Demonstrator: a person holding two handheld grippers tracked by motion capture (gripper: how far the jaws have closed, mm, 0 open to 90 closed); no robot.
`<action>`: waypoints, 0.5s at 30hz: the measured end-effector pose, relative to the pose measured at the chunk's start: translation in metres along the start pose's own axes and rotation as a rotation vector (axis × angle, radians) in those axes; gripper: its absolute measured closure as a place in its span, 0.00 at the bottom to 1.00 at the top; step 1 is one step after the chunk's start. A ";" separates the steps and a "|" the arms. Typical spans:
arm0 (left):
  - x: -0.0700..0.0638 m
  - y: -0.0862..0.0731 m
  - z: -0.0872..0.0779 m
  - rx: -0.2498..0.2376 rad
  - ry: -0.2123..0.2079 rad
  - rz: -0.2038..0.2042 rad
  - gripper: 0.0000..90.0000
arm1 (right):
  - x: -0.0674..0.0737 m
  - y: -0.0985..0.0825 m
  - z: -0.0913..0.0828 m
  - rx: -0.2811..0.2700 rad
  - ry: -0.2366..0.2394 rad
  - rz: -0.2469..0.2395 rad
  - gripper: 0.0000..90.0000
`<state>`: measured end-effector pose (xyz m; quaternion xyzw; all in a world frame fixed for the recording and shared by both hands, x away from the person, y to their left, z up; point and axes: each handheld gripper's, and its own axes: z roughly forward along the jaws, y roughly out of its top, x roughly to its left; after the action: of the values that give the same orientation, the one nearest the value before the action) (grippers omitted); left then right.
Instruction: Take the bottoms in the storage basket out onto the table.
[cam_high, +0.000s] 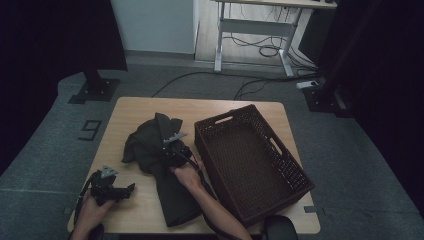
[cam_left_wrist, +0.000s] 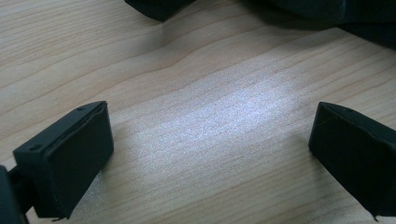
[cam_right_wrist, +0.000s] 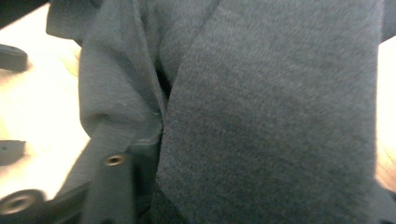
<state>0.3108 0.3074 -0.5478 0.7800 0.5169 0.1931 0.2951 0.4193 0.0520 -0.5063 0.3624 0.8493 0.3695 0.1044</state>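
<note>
A dark grey garment (cam_high: 150, 145) lies bunched on the wooden table (cam_high: 135, 107), one leg or sleeve running toward the front edge. My right gripper (cam_high: 169, 147) is pressed down into its middle. In the right gripper view the cloth (cam_right_wrist: 271, 116) drapes over and between the jaws. One jaw shows at the lower left and stands clear of the fold, so the gripper reads as open. My left gripper (cam_high: 131, 190) rests low over bare wood at the front left, open and empty (cam_left_wrist: 210, 140). The garment's edge (cam_left_wrist: 355, 18) lies beyond it.
A dark woven basket (cam_high: 300, 170), empty, stands on the right half of the table, close beside the garment and my right forearm. Bare wood stretches along the table's left side and far edge. Beyond the table, a desk frame and cables sit on the grey floor.
</note>
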 end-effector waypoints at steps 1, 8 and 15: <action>0.000 0.000 0.000 0.000 0.000 0.000 0.00 | 0.000 0.000 0.000 0.000 0.000 0.000 0.42; 0.000 0.000 0.000 -0.001 0.000 0.000 0.00 | 0.003 -0.001 0.008 0.057 -0.014 -0.034 0.15; 0.000 0.000 0.000 0.000 -0.001 0.000 0.00 | 0.006 0.005 0.000 0.037 -0.022 -0.060 0.04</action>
<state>0.3108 0.3074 -0.5478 0.7801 0.5168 0.1927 0.2953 0.4173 0.0583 -0.5024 0.3427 0.8653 0.3464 0.1179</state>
